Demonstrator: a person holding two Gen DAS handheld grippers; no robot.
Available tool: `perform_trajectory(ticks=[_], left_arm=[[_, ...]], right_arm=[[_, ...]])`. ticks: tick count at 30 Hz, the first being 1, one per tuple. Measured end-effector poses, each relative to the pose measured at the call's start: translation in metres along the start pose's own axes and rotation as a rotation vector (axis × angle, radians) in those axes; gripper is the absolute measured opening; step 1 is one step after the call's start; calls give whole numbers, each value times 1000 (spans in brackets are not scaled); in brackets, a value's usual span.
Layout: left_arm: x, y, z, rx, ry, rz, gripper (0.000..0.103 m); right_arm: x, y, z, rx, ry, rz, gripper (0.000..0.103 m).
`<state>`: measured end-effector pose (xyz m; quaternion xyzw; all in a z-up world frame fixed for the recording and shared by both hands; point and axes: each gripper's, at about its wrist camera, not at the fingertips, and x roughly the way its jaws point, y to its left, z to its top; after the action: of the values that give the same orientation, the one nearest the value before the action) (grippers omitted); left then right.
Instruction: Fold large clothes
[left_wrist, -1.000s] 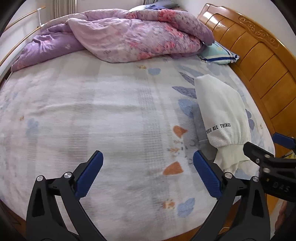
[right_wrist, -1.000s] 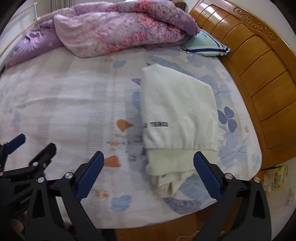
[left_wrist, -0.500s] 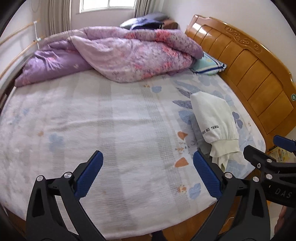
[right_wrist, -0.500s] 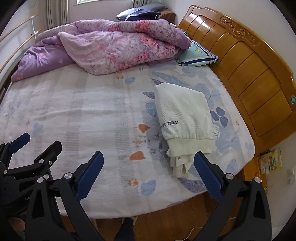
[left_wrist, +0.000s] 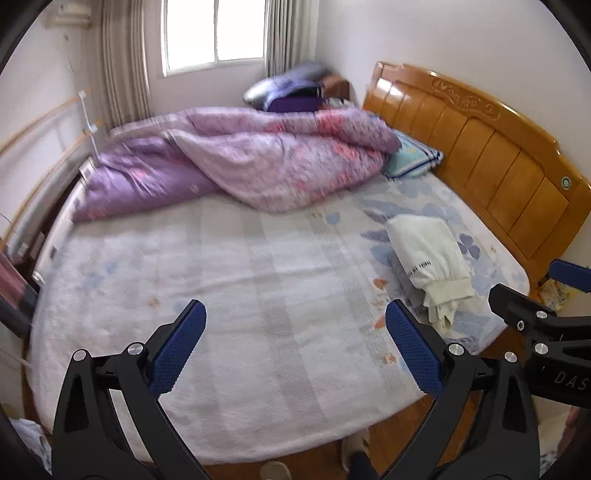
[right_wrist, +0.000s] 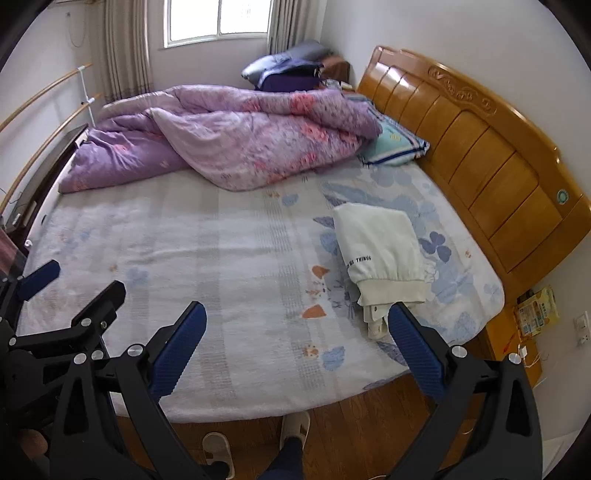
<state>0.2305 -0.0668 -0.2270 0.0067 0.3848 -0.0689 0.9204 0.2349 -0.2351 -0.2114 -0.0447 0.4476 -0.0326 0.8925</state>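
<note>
On bed sheet (right_wrist: 229, 258), folded cream garment (right_wrist: 380, 251) lettered "THINGS"; both hand-held grippers (left_wrist: 295, 347) (right_wrist: 295, 350) wide, empty.

A purple quilt (right_wrist: 236, 136) lay bunched at the far side of the bed (right_wrist: 221, 266) — beside it a striped pillow (right_wrist: 395, 146) against the wooden headboard (right_wrist: 480, 155); slippers (right_wrist: 218, 448) stood on the floor.

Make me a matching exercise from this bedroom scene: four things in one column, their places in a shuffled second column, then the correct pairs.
Things:
1. folded white garment
2. purple quilt
3. blue-trimmed pillow
4. slippers

Places:
A. on the wooden floor at the bed's near edge
B. bunched along the far side of the bed
C. against the headboard, beside the quilt
D. flat on the sheet near the bed's right corner

Pairs: 1-D, 2-B, 3-C, 4-A
</note>
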Motion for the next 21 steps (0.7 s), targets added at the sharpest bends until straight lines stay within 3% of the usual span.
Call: perform_trajectory(ticks=[9,21], left_arm=[[-95,-17,6,27,-86,65,98],[-198,-92,-7,-48,-231,210,98]], right_arm=[[-84,-6,-7,-51,-84,58,95],[-159,-74,-30,-131,-235,152,95]])
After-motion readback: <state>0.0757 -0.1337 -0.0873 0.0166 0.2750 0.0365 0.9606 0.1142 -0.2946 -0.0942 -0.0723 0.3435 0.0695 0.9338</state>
